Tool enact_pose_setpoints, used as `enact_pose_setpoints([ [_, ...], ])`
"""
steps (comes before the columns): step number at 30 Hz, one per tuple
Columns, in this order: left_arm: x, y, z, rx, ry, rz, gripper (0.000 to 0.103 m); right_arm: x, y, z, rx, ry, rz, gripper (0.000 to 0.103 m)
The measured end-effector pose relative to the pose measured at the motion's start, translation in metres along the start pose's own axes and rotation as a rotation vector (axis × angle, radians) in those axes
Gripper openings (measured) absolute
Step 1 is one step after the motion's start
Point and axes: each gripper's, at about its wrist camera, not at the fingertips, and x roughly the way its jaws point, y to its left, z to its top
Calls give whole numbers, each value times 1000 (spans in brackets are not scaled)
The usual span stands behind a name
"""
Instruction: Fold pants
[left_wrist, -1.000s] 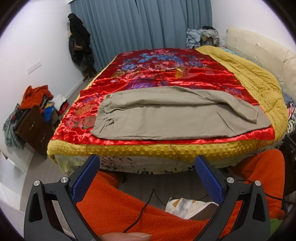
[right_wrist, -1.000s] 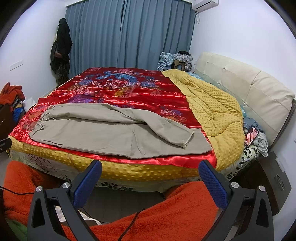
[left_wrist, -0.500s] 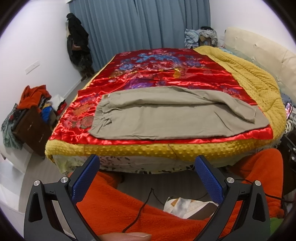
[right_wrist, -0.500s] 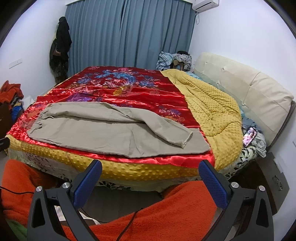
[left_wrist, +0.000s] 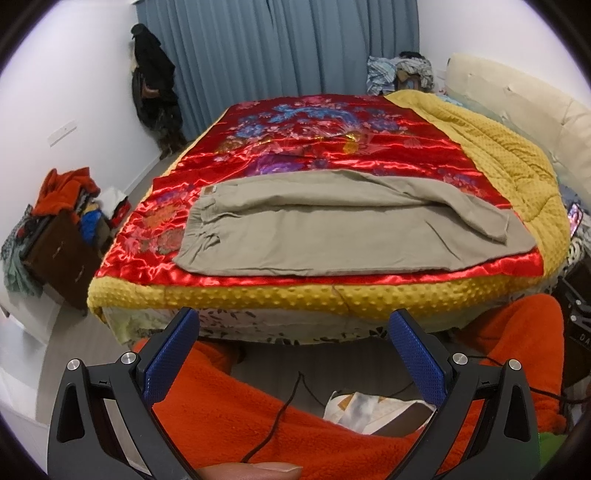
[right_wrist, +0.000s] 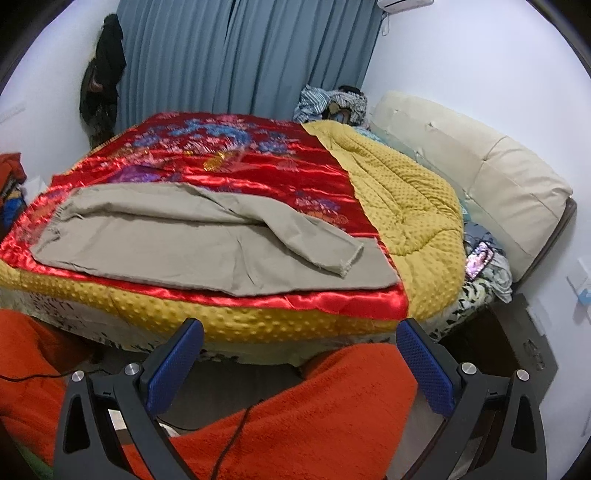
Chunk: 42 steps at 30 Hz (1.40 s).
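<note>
No writing can be read anywhere; the only label is a small tan tag (left_wrist: 211, 189) sewn at the waistband of the pants, too small to make out. At the far left a dark wooden cabinet (left_wrist: 55, 254) stands against the white wall, heaped with orange and blue clothes, and dark garments (left_wrist: 153, 85) hang in the corner beside the blue-grey curtains (left_wrist: 277, 48). The khaki pants (left_wrist: 332, 236) lie flat on the near side of the bed, on a shiny red satin cover (left_wrist: 314, 136) patterned with flowers, waistband to the left and hems to the right, one leg laid loosely over the other with its hem turned in short of the lower leg's end. A mustard dotted blanket (right_wrist: 399, 192) borders the satin along the near edge and spreads over the right side of the bed, up to a cream padded headboard (right_wrist: 480, 170). A pile of striped clothing (right_wrist: 328, 103) sits at the far corner. The left gripper (left_wrist: 291, 354) and the right gripper (right_wrist: 301, 363) both hang short of the bed with jaws spread wide, holding nothing, above orange fleece-covered legs (right_wrist: 295, 417).
</note>
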Motion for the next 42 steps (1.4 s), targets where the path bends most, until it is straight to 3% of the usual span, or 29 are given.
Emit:
enact_pose_setpoints([
  [15,3,4,1,-3,16,-10,102,11,-1,-3,-39,84,-126,103],
  [42,9,6,-2,-15,42,-16,102,16,0,-6,-32,110,-125,103],
])
